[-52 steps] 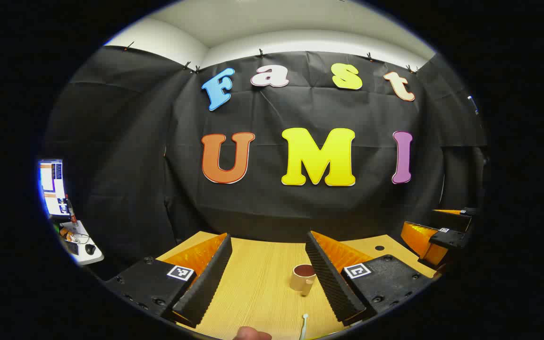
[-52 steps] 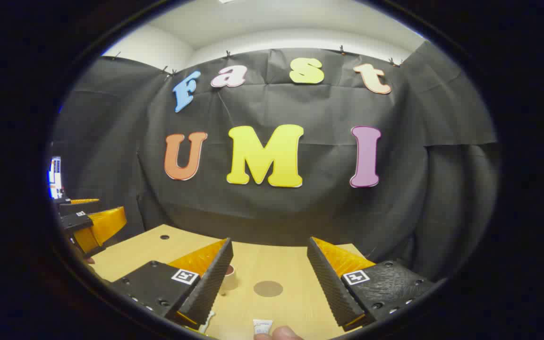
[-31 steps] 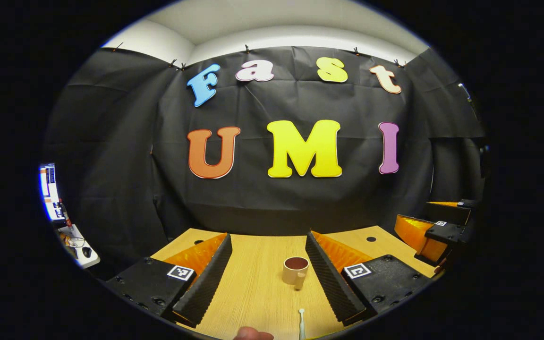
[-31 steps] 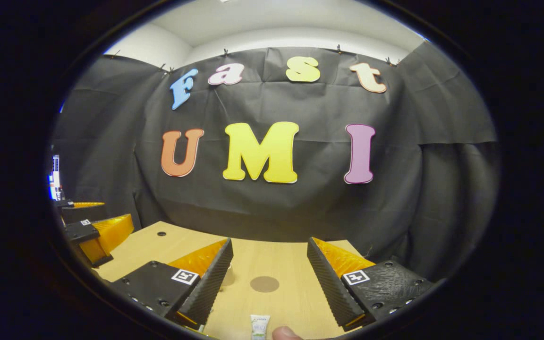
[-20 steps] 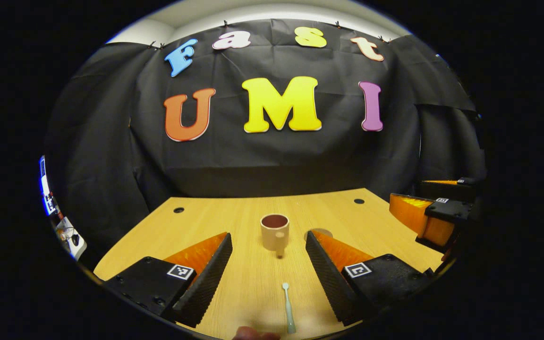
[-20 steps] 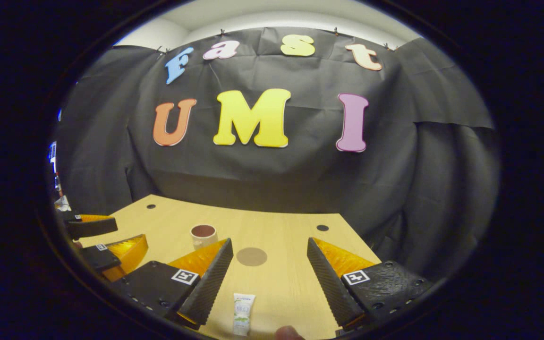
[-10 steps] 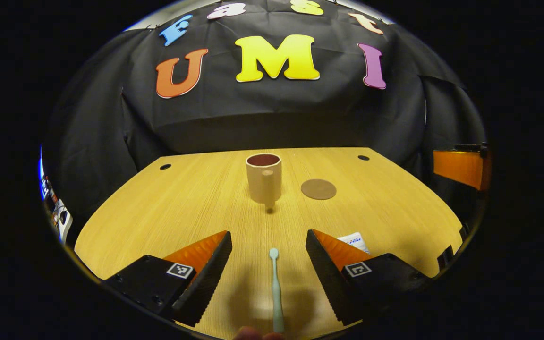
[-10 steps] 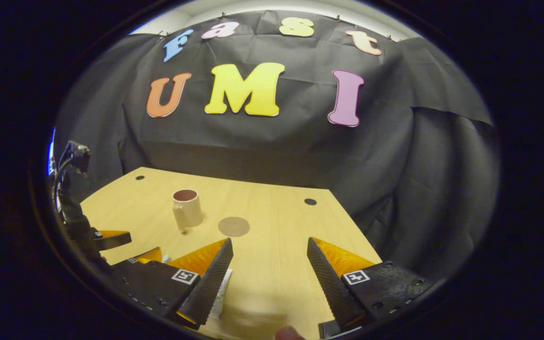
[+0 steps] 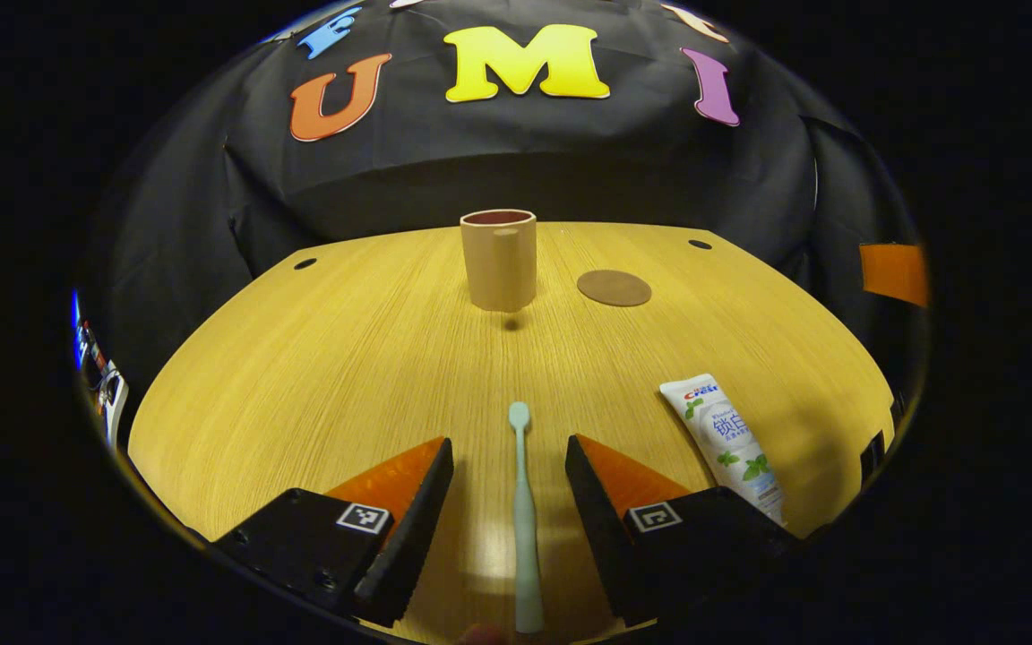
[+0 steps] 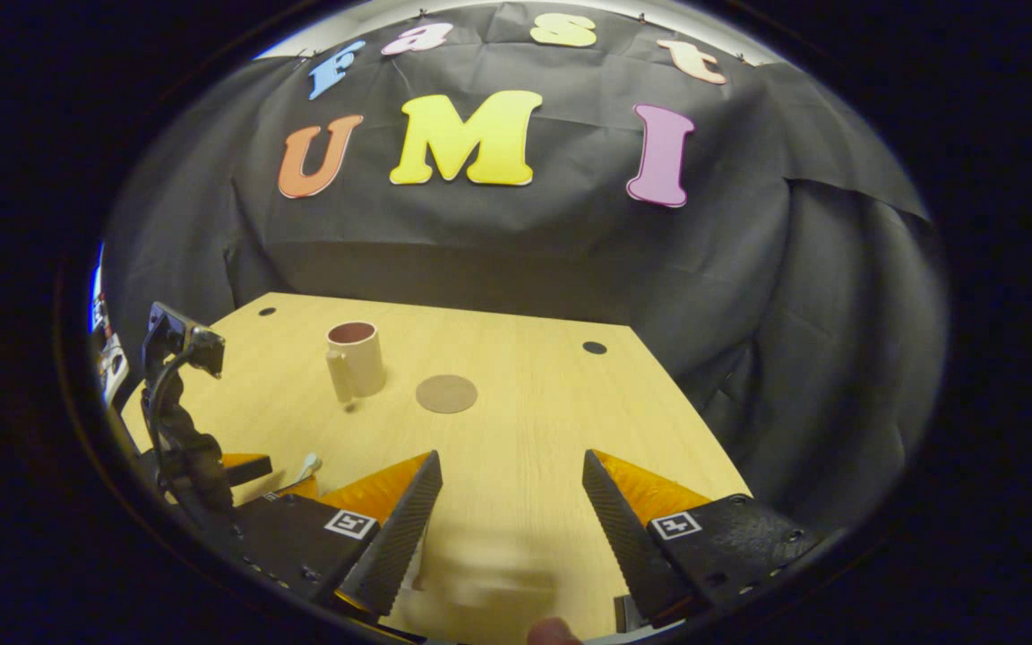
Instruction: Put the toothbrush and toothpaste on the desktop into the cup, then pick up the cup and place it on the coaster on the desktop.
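Observation:
A pale green toothbrush point(image 9: 523, 520) lies flat on the wooden desktop point(image 9: 319, 358), lengthwise between the fingers of my left gripper point(image 9: 507, 444). That gripper is open; its fingers flank the handle without touching it. Straight ahead stands the beige cup point(image 9: 498, 260), upright, with a round brown coaster point(image 9: 614, 288) just to its right. The white toothpaste tube point(image 9: 731, 443) lies to the right of my left gripper. My right gripper point(image 10: 511, 459) is open above bare desktop, holding nothing. From there the cup point(image 10: 355, 358) and coaster point(image 10: 446, 393) are ahead to the left.
In the right gripper view, the left gripper's orange finger point(image 10: 243, 464) and its black mount with a cable point(image 10: 177, 376) show at the far left. An orange finger point(image 9: 894, 273) of the right gripper shows at the right edge. Cable holes point(image 9: 305, 263) mark the desktop's far corners.
Both grippers have tipped down toward the desktop. My left gripper has come forward over the toothbrush, which now lies between its fingers, and those fingers have drawn slightly closer. The toothpaste has come into its view.

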`<state>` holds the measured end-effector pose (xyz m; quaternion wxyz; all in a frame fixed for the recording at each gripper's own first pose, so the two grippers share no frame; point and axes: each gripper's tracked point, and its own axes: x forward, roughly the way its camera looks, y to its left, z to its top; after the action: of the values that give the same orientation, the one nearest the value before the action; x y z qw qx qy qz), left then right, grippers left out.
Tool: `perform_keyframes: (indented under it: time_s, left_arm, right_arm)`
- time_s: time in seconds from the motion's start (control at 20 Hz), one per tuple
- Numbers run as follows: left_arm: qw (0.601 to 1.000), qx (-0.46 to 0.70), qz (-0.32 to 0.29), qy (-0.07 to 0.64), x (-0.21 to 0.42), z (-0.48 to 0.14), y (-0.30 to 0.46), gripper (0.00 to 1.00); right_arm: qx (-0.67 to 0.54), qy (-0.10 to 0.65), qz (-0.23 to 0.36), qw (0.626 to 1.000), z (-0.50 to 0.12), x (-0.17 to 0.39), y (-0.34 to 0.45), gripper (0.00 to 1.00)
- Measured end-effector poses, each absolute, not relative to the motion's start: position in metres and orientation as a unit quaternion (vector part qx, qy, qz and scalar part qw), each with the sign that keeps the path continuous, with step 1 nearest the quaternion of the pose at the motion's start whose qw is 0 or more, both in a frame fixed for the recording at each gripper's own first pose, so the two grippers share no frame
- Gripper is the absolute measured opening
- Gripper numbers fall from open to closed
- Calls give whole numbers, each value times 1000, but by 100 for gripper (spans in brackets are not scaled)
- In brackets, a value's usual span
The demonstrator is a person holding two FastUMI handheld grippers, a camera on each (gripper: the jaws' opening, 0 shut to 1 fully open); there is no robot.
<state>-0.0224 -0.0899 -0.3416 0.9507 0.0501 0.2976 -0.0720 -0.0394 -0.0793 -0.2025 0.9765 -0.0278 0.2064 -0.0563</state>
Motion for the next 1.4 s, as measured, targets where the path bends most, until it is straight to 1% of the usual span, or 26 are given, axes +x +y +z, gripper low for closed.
perform_keyframes:
  time_s: [0.05,0.1,0.15,0.2,0.25,0.3,0.35,0.4,0.45,0.55,0.6,0.65,0.7,0.8,0.9,0.95,1.0,1.05,1.1,1.4]
  left_arm:
    - [950,50,-74,300,-23,-344,-91,79]
    - [949,51,-76,301,-23,-346,-92,78]
    - [948,54,-75,304,-23,-347,-92,71]
    - [947,55,-77,309,-23,-350,-94,65]
    - [947,55,-78,308,-23,-349,-95,63]
    - [947,58,-78,307,-21,-349,-96,65]
    - [946,59,-77,309,-21,-351,-96,54]
    - [946,57,-80,310,-21,-351,-98,41]
    - [946,58,-78,310,-22,-351,-99,38]
    - [945,65,-72,311,-22,-352,-97,30]
    - [945,68,-66,312,-21,-351,-96,22]
    - [945,67,-58,314,-20,-351,-93,18]
    - [946,62,-54,315,-19,-350,-93,10]
    - [945,56,-54,319,-19,-352,-93,6]
    - [944,46,-56,321,-19,-349,-93,4]
    - [944,42,-56,321,-20,-349,-92,3]
    - [945,40,-56,320,-19,-346,-91,3]
    - [947,40,-54,314,-18,-340,-88,3]
    - [950,39,-54,306,-15,-333,-86,3]
    - [965,25,-49,255,-6,-276,-73,3]
  right_arm:
    - [-28,207,-57,976,-204,-40,-80,95]
    - [-29,207,-58,976,-203,-41,-81,95]
    - [-29,207,-59,976,-205,-43,-83,95]
    - [-29,208,-59,976,-205,-43,-84,98]
    - [-29,209,-59,976,-206,-44,-84,95]
    - [-29,210,-60,976,-206,-44,-84,95]
    - [-29,210,-60,975,-207,-44,-85,95]
    - [-28,212,-61,975,-208,-44,-84,95]
    - [-27,213,-61,975,-209,-44,-83,98]
    - [-28,213,-61,975,-209,-44,-81,98]
    - [-30,213,-60,975,-208,-43,-80,98]
    - [-31,212,-59,975,-209,-44,-79,98]
    - [-32,213,-58,975,-209,-45,-78,98]
    - [-31,213,-58,975,-209,-45,-79,98]
    - [-30,216,-57,974,-212,-45,-77,98]
    - [-31,217,-54,974,-213,-45,-75,98]
    - [-32,219,-52,974,-214,-44,-73,95]
    - [-33,222,-49,973,-217,-42,-71,98]
    - [-29,225,-45,973,-218,-41,-67,95]
    - [-20,251,0,968,-245,-37,-29,95]
